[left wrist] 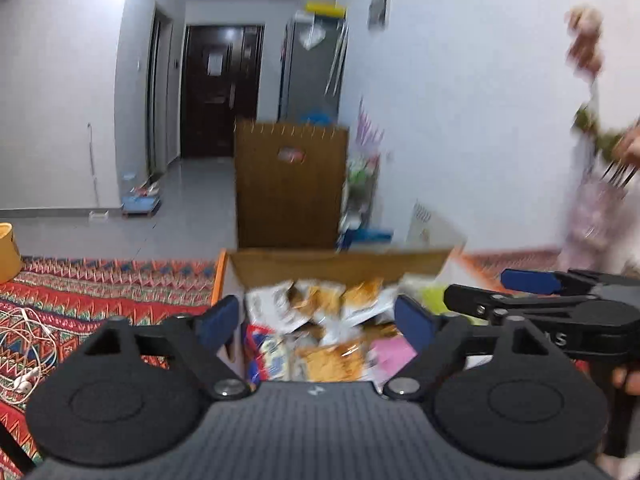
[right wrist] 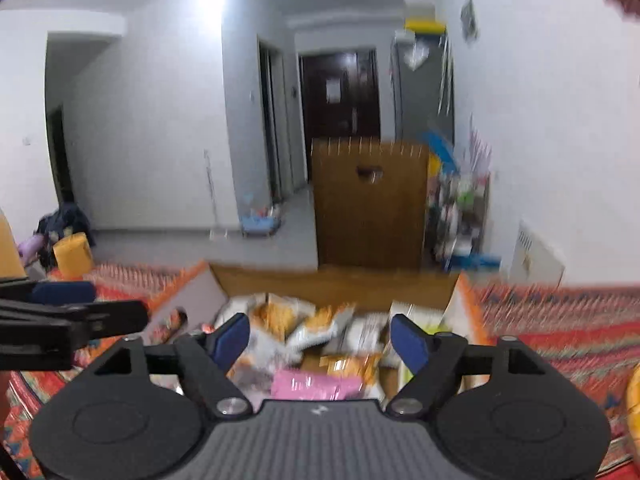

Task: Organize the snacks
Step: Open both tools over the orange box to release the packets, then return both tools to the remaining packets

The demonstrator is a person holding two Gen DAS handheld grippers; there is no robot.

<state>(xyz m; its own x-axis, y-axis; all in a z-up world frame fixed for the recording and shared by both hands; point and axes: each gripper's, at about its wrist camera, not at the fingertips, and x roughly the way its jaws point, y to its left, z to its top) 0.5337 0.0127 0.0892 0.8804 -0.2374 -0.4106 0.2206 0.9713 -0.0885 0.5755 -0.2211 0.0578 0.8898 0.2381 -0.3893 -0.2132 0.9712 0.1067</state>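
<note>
An open cardboard box [left wrist: 340,264] sits on the patterned cloth, filled with loose snack packets. White-and-orange packets [left wrist: 316,300] lie at its middle and a pink packet [left wrist: 394,354] nearer me. My left gripper [left wrist: 318,320] hovers over the box's near left side, open, with nothing between its blue pads. My right gripper [left wrist: 480,290] is beside it on the right. In the right wrist view the box [right wrist: 332,284] holds the white-and-orange packets [right wrist: 280,316] and the pink packet [right wrist: 316,386]. My right gripper [right wrist: 320,342] is open above them, pads touching nothing. My left gripper [right wrist: 108,304] shows at the left.
A red zigzag cloth [left wrist: 100,284] covers the surface. A white cable and earphones [left wrist: 24,340] lie at the left, near an orange object [left wrist: 6,252]. A brown cabinet [left wrist: 290,188] stands beyond the box. A person in a floral garment [left wrist: 592,200] stands at the right.
</note>
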